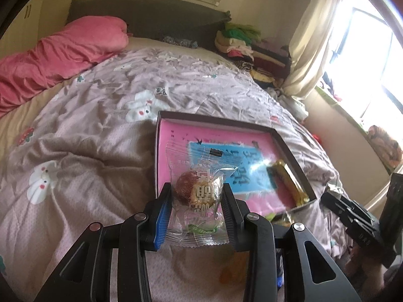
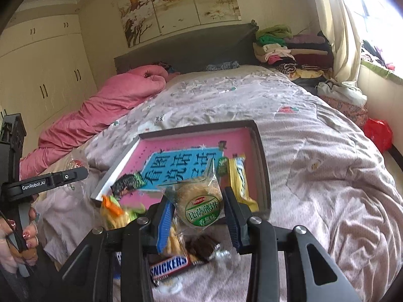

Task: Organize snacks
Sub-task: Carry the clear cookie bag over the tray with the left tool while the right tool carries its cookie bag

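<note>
In the right wrist view, my right hand-held gripper [image 2: 199,210] hides part of the Snickers bar [image 2: 169,269] and the dark-wrapped snack [image 2: 201,248] beside it. My left hand [image 2: 15,241] is cut off by the picture's edge. In the left wrist view, window glare washes out the box's [image 1: 294,148] printed blue label [image 1: 241,166].

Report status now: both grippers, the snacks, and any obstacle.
Left gripper shut on brown ball snack. Right gripper shut on green-label cake. Tray ahead, unobstructed.
</note>
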Available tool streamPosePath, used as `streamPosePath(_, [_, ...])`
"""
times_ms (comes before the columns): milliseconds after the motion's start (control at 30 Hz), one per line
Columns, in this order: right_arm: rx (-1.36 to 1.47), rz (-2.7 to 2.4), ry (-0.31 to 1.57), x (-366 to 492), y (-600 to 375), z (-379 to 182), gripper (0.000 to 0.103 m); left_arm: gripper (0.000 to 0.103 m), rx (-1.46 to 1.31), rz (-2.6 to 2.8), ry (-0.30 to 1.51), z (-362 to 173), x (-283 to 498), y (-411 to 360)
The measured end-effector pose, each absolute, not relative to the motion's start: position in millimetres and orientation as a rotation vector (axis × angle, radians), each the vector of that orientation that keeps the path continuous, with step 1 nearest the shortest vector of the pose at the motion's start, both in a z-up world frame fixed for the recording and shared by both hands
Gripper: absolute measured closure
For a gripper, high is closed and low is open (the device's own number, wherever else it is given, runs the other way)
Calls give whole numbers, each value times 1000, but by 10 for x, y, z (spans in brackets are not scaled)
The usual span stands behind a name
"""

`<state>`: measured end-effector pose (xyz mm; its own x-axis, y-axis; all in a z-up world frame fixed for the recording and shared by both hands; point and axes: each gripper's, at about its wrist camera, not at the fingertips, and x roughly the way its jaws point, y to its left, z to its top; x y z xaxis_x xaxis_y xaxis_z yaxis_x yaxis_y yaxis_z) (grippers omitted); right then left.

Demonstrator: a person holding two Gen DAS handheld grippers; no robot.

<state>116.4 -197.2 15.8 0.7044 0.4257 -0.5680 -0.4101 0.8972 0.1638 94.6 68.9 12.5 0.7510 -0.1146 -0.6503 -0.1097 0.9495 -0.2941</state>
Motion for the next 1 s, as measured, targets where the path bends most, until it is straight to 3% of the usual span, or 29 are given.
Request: streamPosePath(1000, [26, 400, 727, 1598, -1620, 19, 64, 64, -331, -47, 808, -405, 1364, 701])
